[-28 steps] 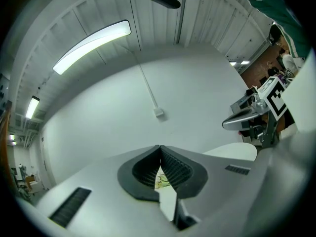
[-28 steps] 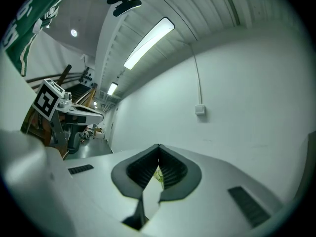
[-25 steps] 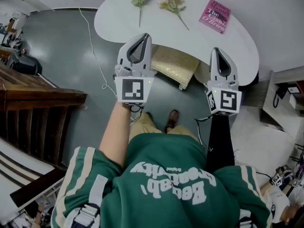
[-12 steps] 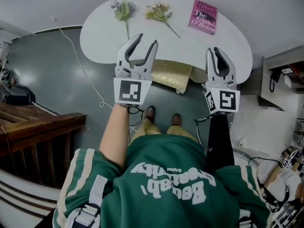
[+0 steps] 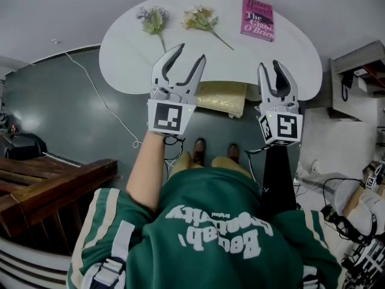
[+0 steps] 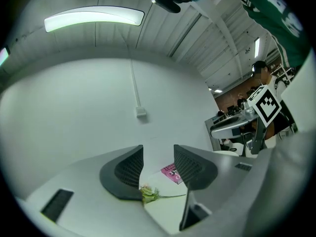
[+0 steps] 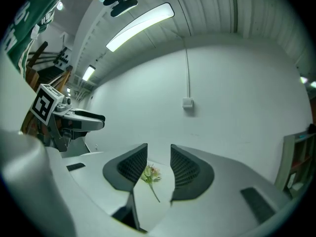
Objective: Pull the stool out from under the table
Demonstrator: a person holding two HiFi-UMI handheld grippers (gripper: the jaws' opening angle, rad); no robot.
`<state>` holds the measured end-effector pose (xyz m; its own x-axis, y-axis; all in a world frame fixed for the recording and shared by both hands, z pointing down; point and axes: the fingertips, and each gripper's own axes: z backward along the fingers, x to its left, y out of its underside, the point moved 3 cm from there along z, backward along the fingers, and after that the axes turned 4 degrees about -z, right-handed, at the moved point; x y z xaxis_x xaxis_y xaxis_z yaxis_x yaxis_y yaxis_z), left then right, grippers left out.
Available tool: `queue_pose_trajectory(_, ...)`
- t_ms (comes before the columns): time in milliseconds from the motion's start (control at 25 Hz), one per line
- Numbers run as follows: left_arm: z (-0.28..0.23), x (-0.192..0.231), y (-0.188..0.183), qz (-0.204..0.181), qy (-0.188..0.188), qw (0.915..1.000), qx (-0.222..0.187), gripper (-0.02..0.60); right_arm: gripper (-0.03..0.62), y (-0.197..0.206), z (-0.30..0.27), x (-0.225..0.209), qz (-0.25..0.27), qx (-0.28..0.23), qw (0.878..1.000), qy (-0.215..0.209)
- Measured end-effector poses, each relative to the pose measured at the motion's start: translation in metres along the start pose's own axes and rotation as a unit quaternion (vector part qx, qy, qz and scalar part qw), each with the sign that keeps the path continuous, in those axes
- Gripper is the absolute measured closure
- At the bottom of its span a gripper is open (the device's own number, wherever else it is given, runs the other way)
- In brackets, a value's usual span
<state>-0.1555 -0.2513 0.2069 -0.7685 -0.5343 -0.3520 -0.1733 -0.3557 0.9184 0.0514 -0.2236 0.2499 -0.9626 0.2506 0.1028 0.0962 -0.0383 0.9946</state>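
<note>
Now the left tongs [image 5: 190, 53] and right tongs [image 5: 269, 65], both empty, have just been opening above the stool [image 5: 221, 96]

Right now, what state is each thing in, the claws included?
left gripper: open, jaws just been opening, nothing between them.
right gripper: open, jaws just been opening, nothing between them.
stool: partly tucked under the table, untouched.
pink book: closed, flat on the table.
purple flower sprig: lying on the table.
pale flower sprig: lying on the table.
</note>
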Motion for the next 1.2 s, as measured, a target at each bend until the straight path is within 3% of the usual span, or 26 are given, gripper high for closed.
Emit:
queue_pose_trajectory(400, 0.004, 0.005, 0.028, -0.029, 0.042, 0.9986, -0.013, 0.387, 0.394, 0.038, 0.004, 0.025, -0.006, 0.035, 0.999, 0.020)
queue_pose_trajectory(560, 0.005, -0.003, 0.051, -0.018, 0.060, 0.9980, -0.006, 0.387, 0.361, 0.065, 0.007, 0.030, -0.021, 0.068, 0.997, 0.022)
queue_pose_trajectory(920, 0.007, -0.036, 0.130, 0.004, 0.088, 0.9954, 0.039, 0.387, 0.350, 0.157, 0.013, 0.035, -0.026, 0.126, 0.992, -0.013)
queue_pose_trajectory(1200, 0.022, -0.092, 0.189, 0.011, 0.112, 0.9904, 0.080, 0.387, 0.342, 0.233, 0.043, 0.026, -0.038, 0.166, 0.985, -0.030)
